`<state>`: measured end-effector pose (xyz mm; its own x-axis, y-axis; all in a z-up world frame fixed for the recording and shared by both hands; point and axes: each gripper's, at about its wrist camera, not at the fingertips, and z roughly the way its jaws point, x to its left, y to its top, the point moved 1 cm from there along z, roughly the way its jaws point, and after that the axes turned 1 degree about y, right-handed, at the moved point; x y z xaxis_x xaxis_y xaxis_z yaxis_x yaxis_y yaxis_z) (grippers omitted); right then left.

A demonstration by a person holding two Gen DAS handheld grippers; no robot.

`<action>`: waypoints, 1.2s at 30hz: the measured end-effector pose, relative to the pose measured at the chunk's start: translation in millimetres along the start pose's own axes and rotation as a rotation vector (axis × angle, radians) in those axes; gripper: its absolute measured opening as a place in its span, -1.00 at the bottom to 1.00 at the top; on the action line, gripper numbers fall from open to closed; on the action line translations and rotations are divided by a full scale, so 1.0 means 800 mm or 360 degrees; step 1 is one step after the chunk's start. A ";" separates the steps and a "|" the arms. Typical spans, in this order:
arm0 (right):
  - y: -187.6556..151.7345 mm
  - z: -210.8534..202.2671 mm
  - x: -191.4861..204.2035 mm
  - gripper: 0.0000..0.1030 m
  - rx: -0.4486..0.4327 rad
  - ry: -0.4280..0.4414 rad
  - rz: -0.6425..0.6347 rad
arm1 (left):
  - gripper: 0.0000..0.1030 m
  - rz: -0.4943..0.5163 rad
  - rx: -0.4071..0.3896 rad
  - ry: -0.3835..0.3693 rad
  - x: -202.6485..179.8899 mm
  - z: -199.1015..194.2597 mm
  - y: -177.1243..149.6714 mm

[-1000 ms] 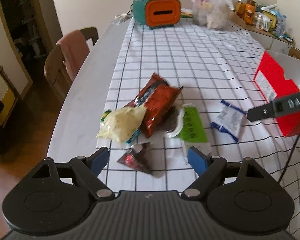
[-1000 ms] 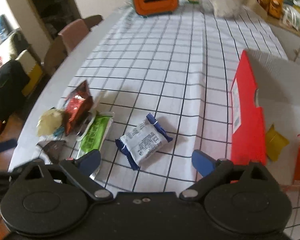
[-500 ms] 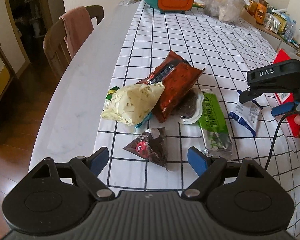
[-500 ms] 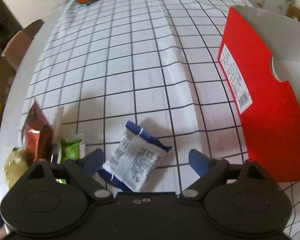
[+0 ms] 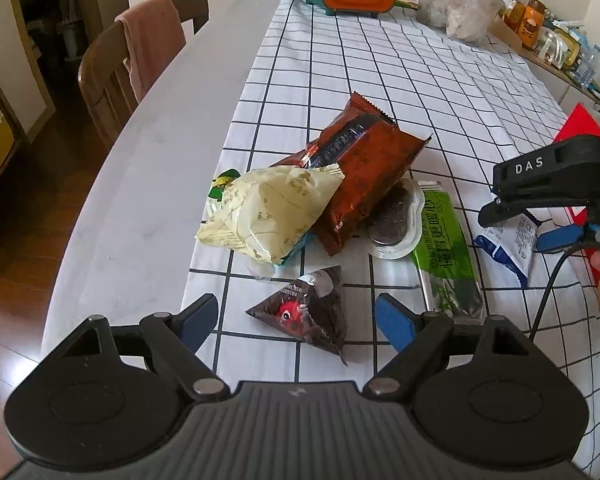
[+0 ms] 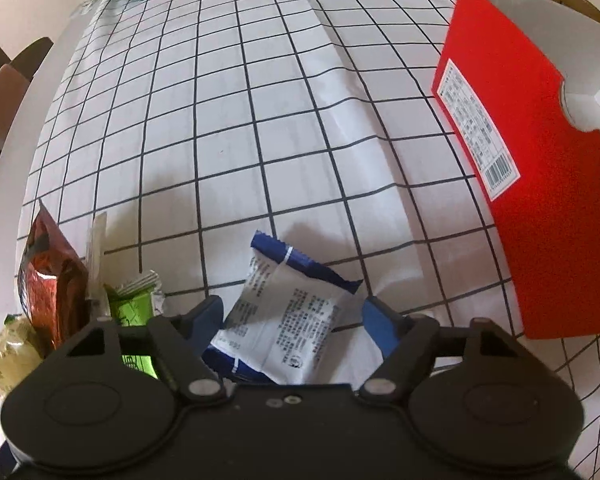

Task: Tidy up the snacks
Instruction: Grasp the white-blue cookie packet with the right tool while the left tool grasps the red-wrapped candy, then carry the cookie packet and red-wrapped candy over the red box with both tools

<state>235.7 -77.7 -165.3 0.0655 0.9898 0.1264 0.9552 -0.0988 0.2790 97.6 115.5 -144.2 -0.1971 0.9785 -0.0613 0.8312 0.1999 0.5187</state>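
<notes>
Both grippers have come down closer to the table since a second ago. Now the right gripper (image 6: 292, 314) sits around the blue and white snack packet (image 6: 288, 320), and its jaws are closing on it, not yet squeezing. The left gripper (image 5: 296, 318) is wide open above the dark triangle snack (image 5: 304, 318). Just behind it lies a pile: a yellow bag (image 5: 268, 210), a red-brown bag (image 5: 360, 172) and a green packet (image 5: 444, 240). All rest on a white cloth with black squares (image 6: 260, 100). A red box (image 6: 540, 184) stands to the right. A wooden chair (image 5: 108, 76) stands beside the table.
</notes>
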 end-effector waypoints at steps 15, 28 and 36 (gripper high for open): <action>-0.012 -0.014 -0.007 -0.10 -0.0059 0.0047 -0.0110 | -0.08 -0.0009 0.0050 -0.0008 0.001 0.009 -0.003; -0.025 -0.034 -0.022 -0.13 -0.0079 0.0123 -0.0144 | -0.10 -0.0043 0.0035 -0.0022 0.001 -0.002 -0.009; -0.036 -0.065 -0.039 -0.13 -0.0100 0.0195 -0.0164 | -0.10 -0.0047 0.0014 -0.0015 -0.007 -0.025 -0.009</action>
<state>191.1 -110.6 -128.2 -0.0715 0.9755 0.2083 0.9347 -0.0074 0.3552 82.3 107.2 -130.6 -0.2167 0.9726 -0.0844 0.8296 0.2291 0.5093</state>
